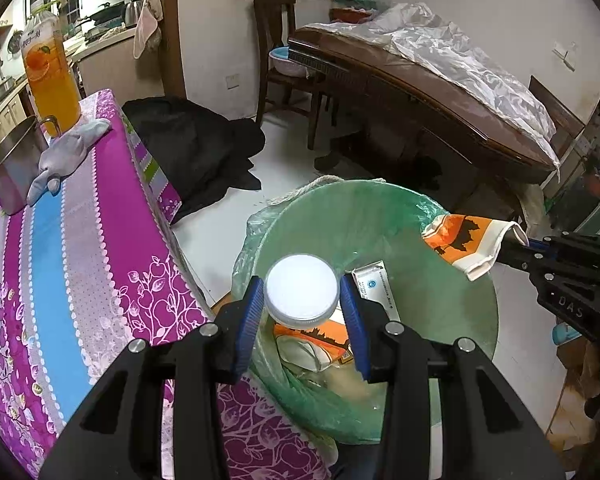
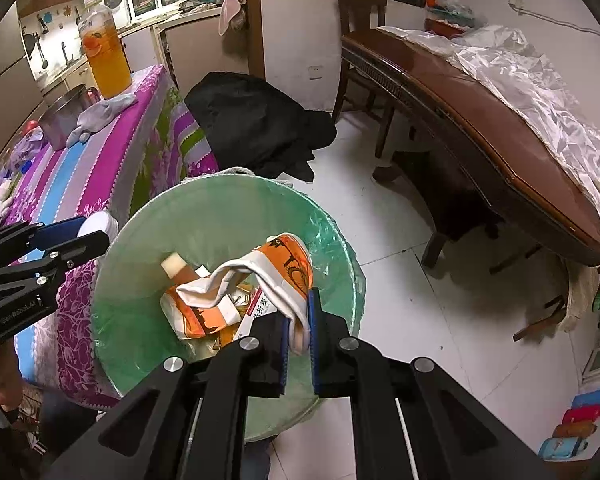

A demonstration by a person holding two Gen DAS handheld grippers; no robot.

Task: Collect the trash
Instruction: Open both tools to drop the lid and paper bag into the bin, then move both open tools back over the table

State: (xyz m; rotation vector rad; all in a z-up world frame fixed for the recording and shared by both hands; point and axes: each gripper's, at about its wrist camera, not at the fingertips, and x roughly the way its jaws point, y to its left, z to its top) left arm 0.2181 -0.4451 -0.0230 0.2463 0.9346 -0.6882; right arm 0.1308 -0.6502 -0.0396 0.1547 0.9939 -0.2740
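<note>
Left claw (image 1: 302,312): half closed, blue pads pressing the two sides of a white round tub (image 1: 301,294), lid facing the camera.
Right claw (image 2: 298,330): nearly shut, pinching one end of an orange-and-white wrapper (image 2: 260,276); the rest droops ahead of the jaws.
Bin (image 1: 472,352): lined with a green bag, directly below and ahead of both claws; each held item hangs over its opening.
Already in the bin: another orange-and-white wrapper (image 1: 316,344), a white sachet (image 1: 374,284) just past the left claw's right pad, and a pale-capped bottle (image 2: 176,266) ahead-left of the right claw.
Tub, handling: looks like light, stiff plastic with smooth sides, probably slippery; a grip across the side wall below the lid rim, as now, seems safest.
Wrapper, handling: thin, soft and limp, almost weightless; it can be pinched anywhere, though it may cling to a pad on release.
Step judged: both items poised for dropping, not yet let go.
Writing: "DAS" embossed on the right claw's body, seen from the left camera; Chinese print on the sachet and on a card beside the right claw, too small to read fully.
Beside the left claw: a table with a purple flowered cloth (image 1: 100,240), carrying an orange drink bottle (image 1: 52,76) whose label is unreadable.
</note>
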